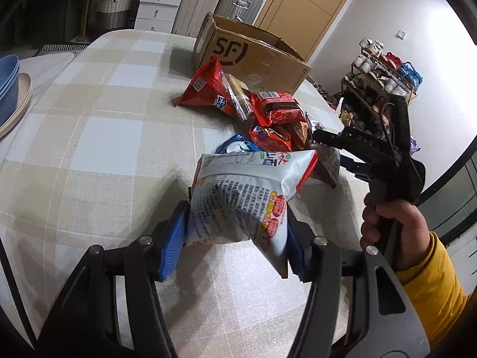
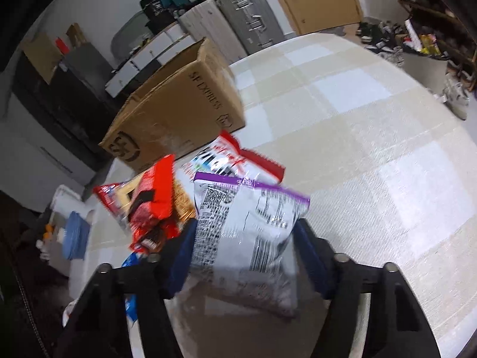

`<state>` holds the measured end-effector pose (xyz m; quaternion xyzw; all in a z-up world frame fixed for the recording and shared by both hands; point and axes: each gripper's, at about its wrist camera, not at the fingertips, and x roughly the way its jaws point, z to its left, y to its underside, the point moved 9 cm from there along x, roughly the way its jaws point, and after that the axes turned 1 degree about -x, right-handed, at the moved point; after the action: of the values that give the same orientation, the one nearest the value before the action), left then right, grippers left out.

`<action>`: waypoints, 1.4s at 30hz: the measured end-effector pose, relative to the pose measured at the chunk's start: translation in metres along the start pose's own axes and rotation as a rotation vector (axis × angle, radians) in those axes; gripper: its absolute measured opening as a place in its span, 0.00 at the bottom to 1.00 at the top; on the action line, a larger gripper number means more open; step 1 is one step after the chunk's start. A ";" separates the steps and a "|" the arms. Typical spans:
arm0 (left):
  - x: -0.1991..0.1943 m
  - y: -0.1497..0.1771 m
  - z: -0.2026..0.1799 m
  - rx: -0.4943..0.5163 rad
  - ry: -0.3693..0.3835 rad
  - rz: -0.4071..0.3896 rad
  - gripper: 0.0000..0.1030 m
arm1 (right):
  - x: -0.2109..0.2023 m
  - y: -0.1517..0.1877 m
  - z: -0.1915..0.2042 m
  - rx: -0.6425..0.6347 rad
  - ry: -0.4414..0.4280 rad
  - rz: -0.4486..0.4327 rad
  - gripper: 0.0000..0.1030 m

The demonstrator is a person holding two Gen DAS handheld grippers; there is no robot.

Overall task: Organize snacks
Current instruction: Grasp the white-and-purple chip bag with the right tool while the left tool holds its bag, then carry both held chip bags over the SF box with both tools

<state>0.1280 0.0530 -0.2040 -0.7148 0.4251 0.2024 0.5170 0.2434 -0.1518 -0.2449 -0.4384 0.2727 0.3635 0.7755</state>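
Nearest in the left wrist view, the left gripper (image 1: 235, 238) is clenched on a white bag (image 1: 238, 197) w/ a red edge, lifted off the table (image 1: 89, 137). In the right wrist view the right gripper (image 2: 243, 256) has its blue pads against both sides of a purple-top bag (image 2: 247, 232), so it looks grasped; the frame is blurred, so how firm the grip is can't be told.

Beyond lies the pile (image 1: 268, 113) of red and orange packets, just in front of the box (image 1: 256, 56), which stands open-topped farther back on the table.

Step, by judgement: pick-up w/ both hands, one bag each. Next move prob. calls for carrying each bag up over the box wall, then letting go above the opening.

Hidden: box inside isn't visible in either view, so what's already packed is unknown. Purple-top bag's lower end is cut off by the jaws; print is unreadable. A blue packet (image 1: 235, 146) is mostly covered by the white bag.
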 end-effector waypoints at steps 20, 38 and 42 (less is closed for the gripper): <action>-0.035 0.005 -0.023 0.027 -0.013 -0.064 0.55 | -0.090 0.018 0.013 -0.067 -0.146 -0.127 0.48; -0.088 0.003 -0.051 0.091 -0.024 -0.174 0.55 | -0.195 0.074 0.081 -0.406 -0.304 -0.281 0.48; -0.089 0.005 -0.050 0.089 -0.022 -0.169 0.55 | -0.187 0.090 0.064 -0.379 -0.295 -0.241 0.48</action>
<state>0.0667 0.0420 -0.1233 -0.7221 0.3661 0.1468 0.5684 0.0683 -0.1247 -0.1193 -0.5474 0.0298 0.3728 0.7487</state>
